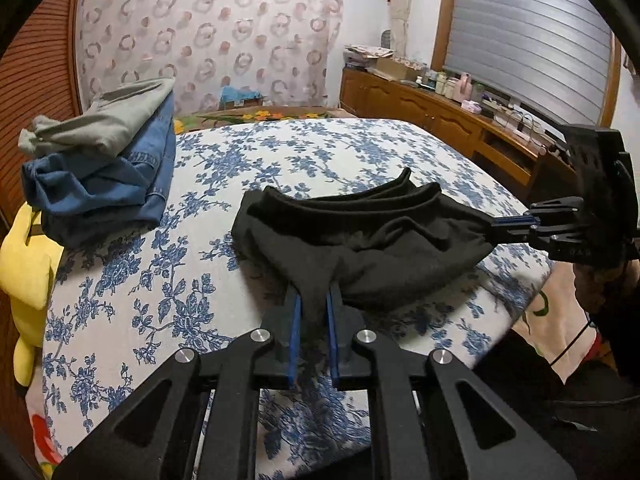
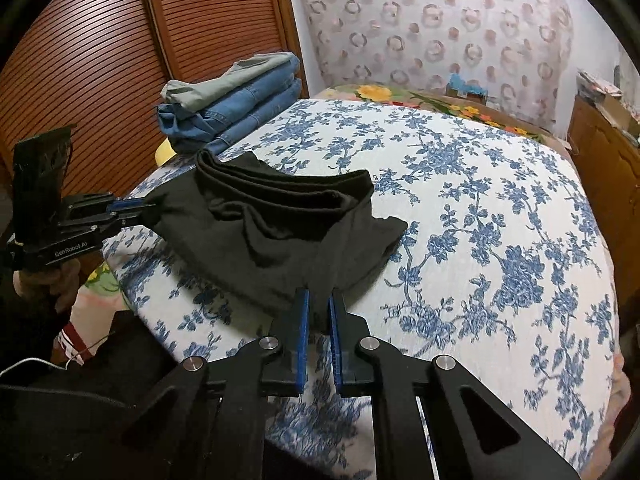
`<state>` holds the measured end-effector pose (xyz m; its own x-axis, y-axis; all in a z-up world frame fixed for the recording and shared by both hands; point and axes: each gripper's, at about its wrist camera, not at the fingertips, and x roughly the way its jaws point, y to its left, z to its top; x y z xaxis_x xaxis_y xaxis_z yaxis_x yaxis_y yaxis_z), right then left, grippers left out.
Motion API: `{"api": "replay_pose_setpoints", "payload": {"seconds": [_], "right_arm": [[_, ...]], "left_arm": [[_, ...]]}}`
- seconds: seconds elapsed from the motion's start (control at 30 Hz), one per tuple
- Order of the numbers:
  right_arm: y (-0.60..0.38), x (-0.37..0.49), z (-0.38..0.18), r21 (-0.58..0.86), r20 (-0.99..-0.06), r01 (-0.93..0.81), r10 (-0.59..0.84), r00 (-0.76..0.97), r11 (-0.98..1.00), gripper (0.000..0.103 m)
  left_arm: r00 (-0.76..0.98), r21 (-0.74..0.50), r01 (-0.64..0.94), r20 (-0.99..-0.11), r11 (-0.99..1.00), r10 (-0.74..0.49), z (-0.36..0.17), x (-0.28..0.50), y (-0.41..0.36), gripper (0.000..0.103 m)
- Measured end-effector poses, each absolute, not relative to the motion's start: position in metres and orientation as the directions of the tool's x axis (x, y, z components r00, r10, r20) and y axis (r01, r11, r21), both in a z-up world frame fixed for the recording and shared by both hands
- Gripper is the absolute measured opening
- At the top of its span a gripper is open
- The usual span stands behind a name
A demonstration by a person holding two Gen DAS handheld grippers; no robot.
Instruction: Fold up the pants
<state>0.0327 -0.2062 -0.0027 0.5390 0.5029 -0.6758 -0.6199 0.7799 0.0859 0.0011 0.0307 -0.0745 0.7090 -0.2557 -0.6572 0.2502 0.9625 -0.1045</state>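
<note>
Left wrist view: the left gripper has its blue-padded jaws clenched on a bunched corner of the black pants, cloth pinched between the pads.
Right wrist view: the right gripper bites the opposite near corner of the same garment, jaws closed on a small wad of fabric.
Where the pants are: on the blue-flowered bedspread, near the front edge of the bed, partly folded, with layered edges stacked at the far side and the near edge stretched between the two grippers.
Nearby: a folded pile of grey and denim clothes sits well apart, at the bed's far left corner.
How the cloth will handle, I'd judge: soft, light, limp knit; it sags and wrinkles between the two holds, so it keeps no shape on its own and needs both corners kept taut.
Slip risk: fabric looks matte and grippy, unlikely to slide out of the pads, though a thin pinch could shed a layer.
Where to hold: at the outer corners of the near edge, catching every layer, as both do now.
Stage: probably mid-fold, near edge ready to carry over.
</note>
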Motion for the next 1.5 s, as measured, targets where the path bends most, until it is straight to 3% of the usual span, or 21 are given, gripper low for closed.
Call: {"api": "replay_pose_setpoints", "payload": {"seconds": [0.27, 0.57, 0.63, 0.77, 0.93, 1.0, 1.5], "right_arm": [[-0.209, 0.029, -0.012, 0.106, -0.690, -0.610, 0.500, 0.524, 0.785, 0.009], [-0.204, 0.027, -0.014, 0.084, -0.696, -0.604, 0.480, 0.534, 0.793, 0.011], [-0.204, 0.026, -0.010, 0.069, -0.692, -0.601, 0.472, 0.546, 0.797, 0.014], [-0.206, 0.023, -0.005, 0.035, -0.681, -0.589, 0.450, 0.577, 0.808, 0.018], [-0.207, 0.033, -0.008, 0.027, -0.685, -0.573, 0.432, 0.586, 0.819, 0.030], [-0.203, 0.040, -0.010, 0.025, -0.685, -0.575, 0.433, 0.586, 0.818, 0.034], [-0.159, 0.090, -0.016, -0.049, -0.673, -0.648, 0.454, 0.584, 0.760, 0.035]], "left_arm": [[0.682, -0.126, 0.241, -0.683, 0.962, -0.260, -0.085, -0.002, 0.032, 0.012], [0.672, -0.124, 0.227, -0.698, 0.966, -0.248, -0.088, -0.003, 0.031, 0.020], [0.677, -0.115, 0.225, -0.695, 0.968, -0.240, -0.088, -0.003, 0.031, 0.025], [0.691, -0.127, 0.230, -0.677, 0.965, -0.254, -0.085, -0.003, 0.033, 0.050], [0.674, -0.119, 0.221, -0.698, 0.968, -0.240, -0.089, 0.007, 0.034, 0.056], [0.668, -0.124, 0.216, -0.704, 0.968, -0.239, -0.092, 0.013, 0.034, 0.076], [0.676, -0.133, 0.191, -0.700, 0.972, -0.229, -0.088, 0.052, 0.039, 0.077]]}}
